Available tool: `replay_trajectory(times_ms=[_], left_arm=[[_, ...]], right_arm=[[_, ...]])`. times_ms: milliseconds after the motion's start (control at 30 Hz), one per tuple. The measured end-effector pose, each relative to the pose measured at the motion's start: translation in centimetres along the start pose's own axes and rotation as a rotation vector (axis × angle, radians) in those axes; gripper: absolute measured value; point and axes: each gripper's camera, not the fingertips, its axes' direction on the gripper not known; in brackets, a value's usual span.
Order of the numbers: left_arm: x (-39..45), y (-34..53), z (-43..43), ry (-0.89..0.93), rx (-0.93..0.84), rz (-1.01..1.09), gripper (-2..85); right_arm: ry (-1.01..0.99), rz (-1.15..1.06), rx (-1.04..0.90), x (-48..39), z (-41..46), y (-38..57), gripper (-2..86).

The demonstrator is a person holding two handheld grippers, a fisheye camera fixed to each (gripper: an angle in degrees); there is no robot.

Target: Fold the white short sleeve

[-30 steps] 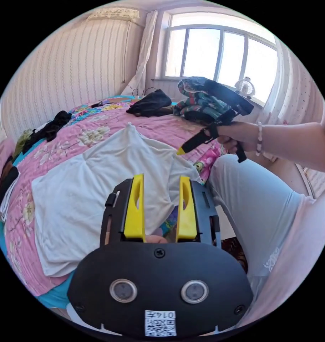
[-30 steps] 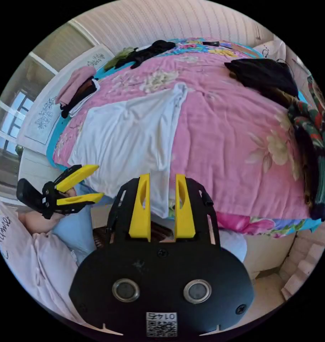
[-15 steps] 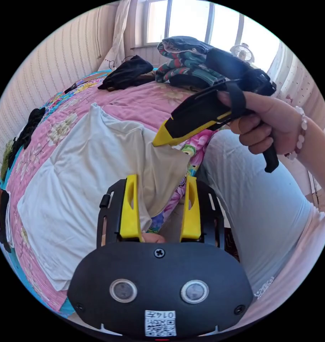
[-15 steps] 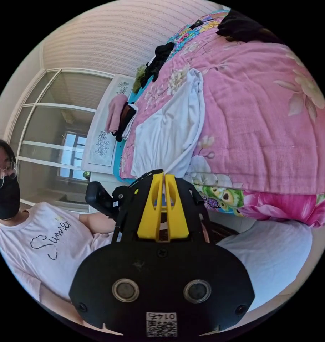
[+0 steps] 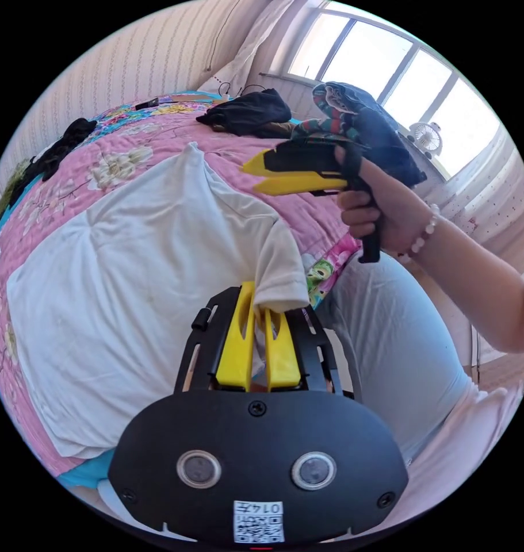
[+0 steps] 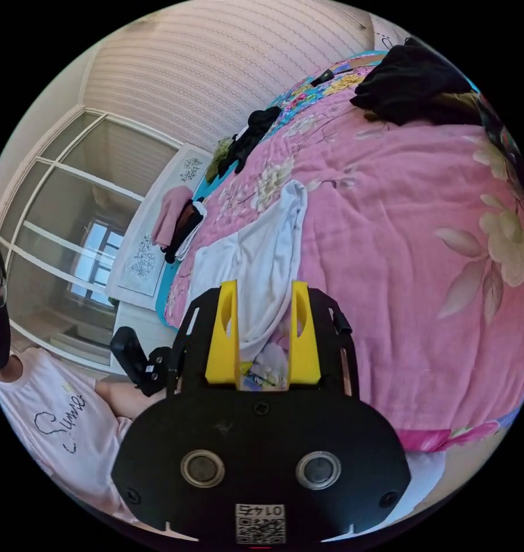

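The white short-sleeve shirt (image 5: 129, 259) lies spread on the pink flowered bed cover (image 5: 158, 123), one sleeve (image 5: 279, 276) hanging at the bed's near edge. My left gripper (image 5: 260, 302) is shut on that sleeve's hem. A hand holds my right gripper (image 5: 250, 178) above the shirt's shoulder, jaws slightly apart and holding nothing. In the right gripper view its own jaws (image 6: 264, 287) stand open over the shirt (image 6: 256, 264) near the bed edge. The left gripper's black body (image 6: 141, 362) shows beside them.
A black garment pile (image 5: 250, 112) and patterned folded clothes (image 5: 354, 115) lie near the window, with a small fan (image 5: 425, 135) on the sill. Another dark garment (image 6: 253, 132) and pink and black clothes (image 6: 178, 221) lie at the bed's far side. The person's legs (image 5: 388, 345) press against the bed.
Half a second ago the right gripper pinched the sleeve and the left stood open. Now the left has shut on the sleeve, and the right has let go and lifted over the bed.
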Motion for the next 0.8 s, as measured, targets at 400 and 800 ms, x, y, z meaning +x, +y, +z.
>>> replay_trajectory(times_ms=[400, 800], left_arm=[[-3.1, 0.2, -5.8, 0.011, 0.072, 0.013, -0.9], [-16.2, 7.6, -20.7, 0.096, 0.375, -0.441, -0.9]], right_arm=[[-0.170, 0.120, 0.079, 2.1, 6.2, -7.7, 3.4], [-0.238, -0.205, -0.110, -15.1, 15.8, -11.5, 2.3]])
